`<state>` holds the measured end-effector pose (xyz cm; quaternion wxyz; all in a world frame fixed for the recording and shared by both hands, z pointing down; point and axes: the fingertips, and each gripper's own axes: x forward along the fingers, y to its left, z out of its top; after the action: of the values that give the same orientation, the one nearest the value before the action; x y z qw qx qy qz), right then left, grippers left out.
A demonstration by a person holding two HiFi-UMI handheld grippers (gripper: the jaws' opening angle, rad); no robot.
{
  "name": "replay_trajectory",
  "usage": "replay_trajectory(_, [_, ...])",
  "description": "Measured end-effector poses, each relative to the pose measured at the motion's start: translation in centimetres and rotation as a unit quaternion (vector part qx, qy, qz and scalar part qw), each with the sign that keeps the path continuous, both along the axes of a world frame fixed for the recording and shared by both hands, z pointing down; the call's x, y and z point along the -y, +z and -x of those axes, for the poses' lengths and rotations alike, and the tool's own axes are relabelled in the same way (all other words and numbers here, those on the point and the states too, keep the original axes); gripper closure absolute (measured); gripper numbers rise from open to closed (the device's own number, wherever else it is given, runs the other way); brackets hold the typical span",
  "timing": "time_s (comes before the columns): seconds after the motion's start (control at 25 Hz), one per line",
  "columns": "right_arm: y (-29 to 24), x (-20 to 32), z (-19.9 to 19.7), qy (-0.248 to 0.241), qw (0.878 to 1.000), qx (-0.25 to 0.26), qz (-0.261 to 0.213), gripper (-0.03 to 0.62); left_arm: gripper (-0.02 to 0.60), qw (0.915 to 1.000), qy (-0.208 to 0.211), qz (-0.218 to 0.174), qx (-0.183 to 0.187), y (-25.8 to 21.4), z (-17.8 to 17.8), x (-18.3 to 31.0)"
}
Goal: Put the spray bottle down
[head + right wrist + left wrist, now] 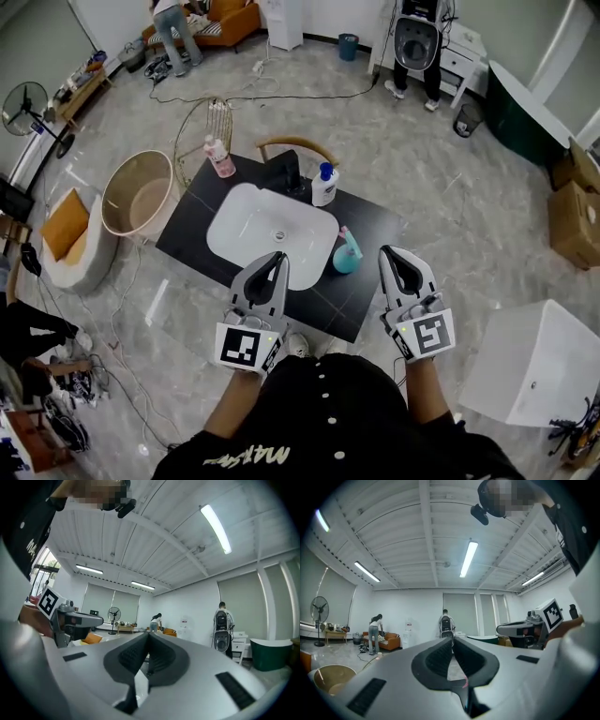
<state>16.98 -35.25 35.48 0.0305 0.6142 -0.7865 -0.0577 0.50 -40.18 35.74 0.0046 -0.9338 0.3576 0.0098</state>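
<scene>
Head view: spray bottle [347, 253] on table [375, 231]; left gripper [278, 256], right gripper [387, 251] jaws closed.

Sink basin [246, 225] sits mid-table [375, 230]; clock read from the basin.
- Faucet [286, 171] at 12; chair [298, 145] behind it, off the table.
- Pump bottle [324, 185] between 1 and 2, on the table.
- Small bottle [220, 157] at 11, on the table corner.
- Spray bottle [347, 253] at 3, just beside the basin.
- Tub [141, 192] on the floor, 9 to 10.
</scene>
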Motion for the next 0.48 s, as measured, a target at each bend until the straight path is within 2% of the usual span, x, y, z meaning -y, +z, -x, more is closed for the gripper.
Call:
replay_trajectory(0.32, [0.23, -0.82, -0.84, 0.015, 1.000, -0.009, -0.002, 0.599, 0.558, 1.0000, 0.004, -0.003, 0.004, 0.06, 0.08, 0.23])
replay_trajectory(0.48, [0.43, -0.73, -0.50, 0.006, 1.000, -0.016, 0.000, 0.599, 0.558, 0.9999, 0.010, -0.002, 0.003, 0.30, -0.45, 0.15])
